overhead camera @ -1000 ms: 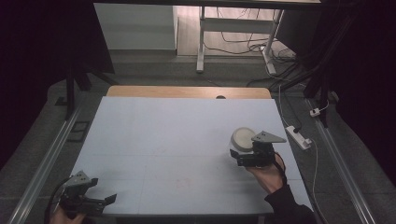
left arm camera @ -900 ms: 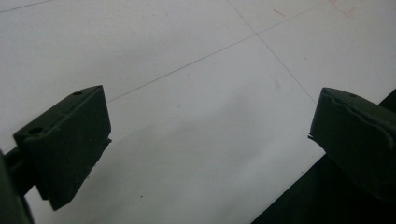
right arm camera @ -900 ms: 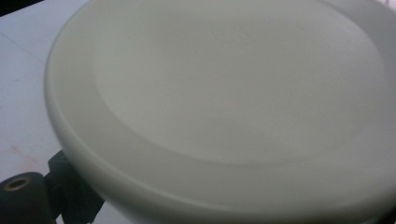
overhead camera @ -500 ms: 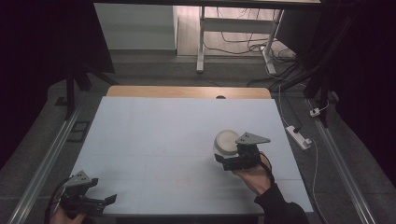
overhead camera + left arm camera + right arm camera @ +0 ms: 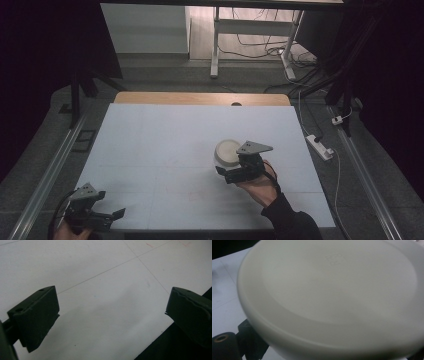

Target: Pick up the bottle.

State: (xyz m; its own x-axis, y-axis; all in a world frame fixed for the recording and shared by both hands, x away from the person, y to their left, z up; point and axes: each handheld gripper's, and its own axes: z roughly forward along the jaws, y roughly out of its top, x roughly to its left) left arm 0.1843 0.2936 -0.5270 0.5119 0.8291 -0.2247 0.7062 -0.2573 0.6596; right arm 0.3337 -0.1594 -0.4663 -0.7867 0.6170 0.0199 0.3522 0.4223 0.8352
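Observation:
A round white dish [image 5: 227, 151] is a little right of the middle of the pale blue table [image 5: 165, 145]. My right gripper [image 5: 226, 173] is shut on its near rim, held by a hand coming from the lower right. In the right gripper view the dish [image 5: 332, 295] looms very close and blurred, bottom side up, with a faint square stamp; one black jaw shows at the lower left under its rim. My left gripper [image 5: 116, 215] rests at the table's front left corner. In the left gripper view its two jaws stand wide open over bare table [image 5: 105, 302], nothing between them.
The table's front edge [image 5: 152, 345] runs just past my left gripper's right jaw. A wooden strip [image 5: 200, 98] borders the far side. A white power strip [image 5: 320, 146] and cables lie on the floor to the right. A metal rail [image 5: 50, 175] runs along the left.
My right gripper has carried the white dish leftward and slightly nearer, from the right side towards the middle. The left gripper has stayed put.

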